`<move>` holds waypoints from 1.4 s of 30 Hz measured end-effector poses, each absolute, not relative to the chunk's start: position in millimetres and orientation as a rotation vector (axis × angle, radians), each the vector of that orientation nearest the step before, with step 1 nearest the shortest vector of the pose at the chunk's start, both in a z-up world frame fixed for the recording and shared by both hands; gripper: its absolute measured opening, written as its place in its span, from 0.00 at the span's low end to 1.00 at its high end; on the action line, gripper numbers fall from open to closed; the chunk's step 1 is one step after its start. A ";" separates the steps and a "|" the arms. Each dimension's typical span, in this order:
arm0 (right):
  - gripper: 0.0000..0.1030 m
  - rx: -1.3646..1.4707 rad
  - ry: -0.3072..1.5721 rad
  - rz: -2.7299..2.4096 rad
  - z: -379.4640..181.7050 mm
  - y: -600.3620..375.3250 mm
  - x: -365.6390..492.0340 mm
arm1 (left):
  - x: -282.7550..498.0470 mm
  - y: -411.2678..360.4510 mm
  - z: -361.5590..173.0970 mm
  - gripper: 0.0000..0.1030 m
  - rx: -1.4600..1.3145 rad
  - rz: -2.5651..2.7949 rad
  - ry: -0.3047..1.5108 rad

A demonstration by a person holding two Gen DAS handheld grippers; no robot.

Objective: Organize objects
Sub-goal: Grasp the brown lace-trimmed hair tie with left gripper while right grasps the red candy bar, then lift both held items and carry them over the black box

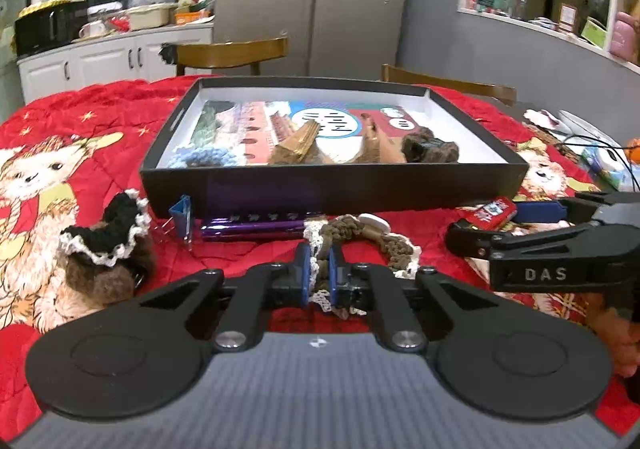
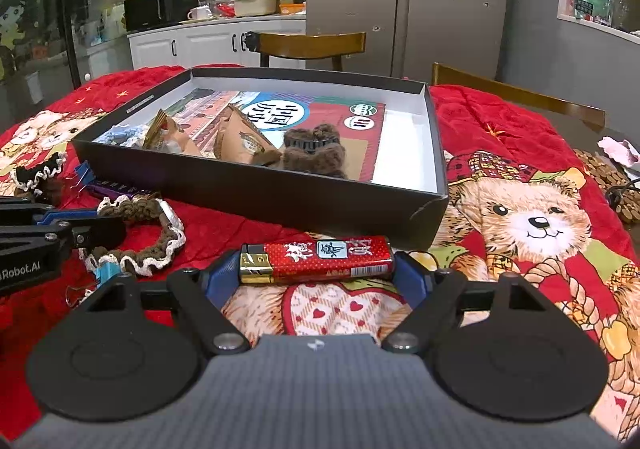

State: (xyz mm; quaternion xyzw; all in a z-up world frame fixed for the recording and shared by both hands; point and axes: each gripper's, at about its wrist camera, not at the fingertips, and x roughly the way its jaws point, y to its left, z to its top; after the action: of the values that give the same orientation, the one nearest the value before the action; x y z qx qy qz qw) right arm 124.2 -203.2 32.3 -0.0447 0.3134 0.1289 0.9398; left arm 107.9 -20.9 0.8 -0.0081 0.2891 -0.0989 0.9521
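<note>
1. A desk covered by a red cloth (image 2: pixel 500 117) printed with teddy bears carries a shallow black box (image 1: pixel 332 189) with white inner walls; the box sits at the middle of the desk, with wooden chairs behind it.
2. The left gripper (image 1: pixel 319 275) has its blue fingers (image 1: pixel 305 269) drawn narrow and pinched on a brown crocheted band (image 1: pixel 394 245) edged with white lace; the band trails away to the right over the cloth, just in front of the box.
3. The right gripper (image 2: pixel 318 269) has its fingers (image 2: pixel 412 277) set wide, one at each end of a red lighter (image 2: pixel 316 259) with gold trim lying crosswise between them; whether the fingers press on it or only flank it cannot be told.
4. Inside the box lie a colourful printed card (image 2: pixel 332 121), two brown paper packets (image 2: pixel 240 141), a brown knitted piece (image 2: pixel 316 155) and a blue knitted piece (image 1: pixel 202 159).
5. In front of the box, on the cloth, lie a purple bar (image 1: pixel 252 229) and a blue binder clip (image 1: pixel 182 215); to their left sits a black knitted piece (image 1: pixel 116 229) with white frill.
</note>
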 end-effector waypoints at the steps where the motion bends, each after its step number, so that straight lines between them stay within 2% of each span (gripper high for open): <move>1: 0.79 -0.089 0.639 0.262 32.4 -203.4 123.8 | 107.7 -21.4 0.7 0.11 -0.012 -0.199 0.587; 28: 0.79 0.020 0.565 0.227 39.5 -217.5 116.5 | 97.7 -21.5 5.8 0.11 -0.009 -0.177 0.514; 42: 0.79 0.082 0.503 0.226 44.6 -223.5 109.6 | 71.4 -24.3 16.0 0.11 0.025 -0.179 0.355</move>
State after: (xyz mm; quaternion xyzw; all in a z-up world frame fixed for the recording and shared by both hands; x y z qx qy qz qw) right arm 109.6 -223.5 44.6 0.0403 0.2481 0.1116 0.9614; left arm 71.4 -24.3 16.0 0.0125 0.1764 -0.0887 0.9802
